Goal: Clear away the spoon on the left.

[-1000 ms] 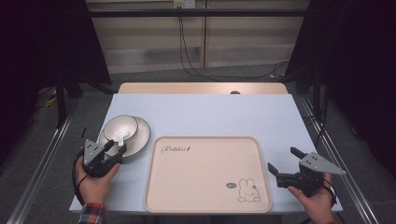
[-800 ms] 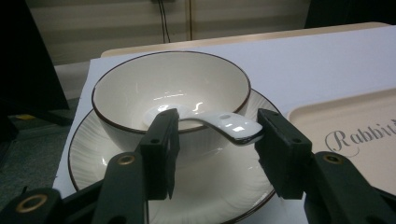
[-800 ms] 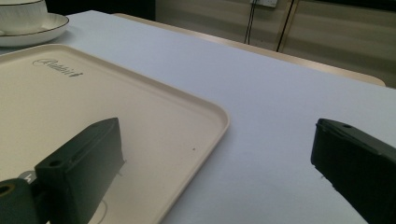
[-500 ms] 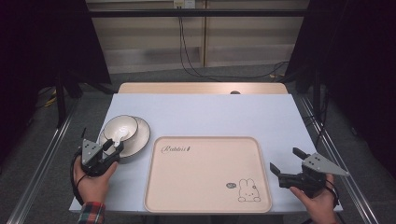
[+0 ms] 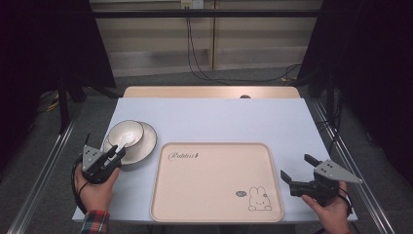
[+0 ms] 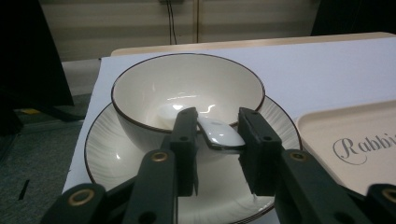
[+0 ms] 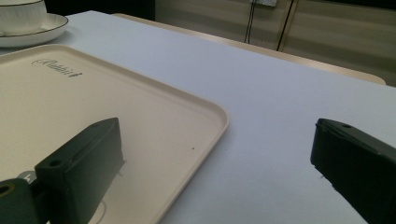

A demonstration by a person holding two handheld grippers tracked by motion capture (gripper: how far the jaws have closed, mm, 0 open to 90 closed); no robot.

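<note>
A white bowl [image 5: 125,132] with a dark rim stands on a matching plate [image 5: 147,143] at the table's left. A white spoon [image 6: 219,133] lies in the bowl with its handle sticking out over the near rim. My left gripper [image 5: 117,152] is at the plate's near edge. Its jaws have just been closing, and they now press on the spoon handle from both sides, as the left gripper view [image 6: 217,114] shows. My right gripper [image 5: 295,165] rests open and empty at the table's front right, beside the tray's right edge.
A large beige tray [image 5: 209,185] with a rabbit drawing and nothing on it fills the front middle of the pale blue table [image 5: 219,117]. In the right gripper view the tray's corner [image 7: 205,112] lies between the jaws, and the bowl and plate [image 7: 42,28] stand far off.
The left gripper's jaws have narrowed around the spoon handle at the bowl's near rim. Neither hand has shifted.
</note>
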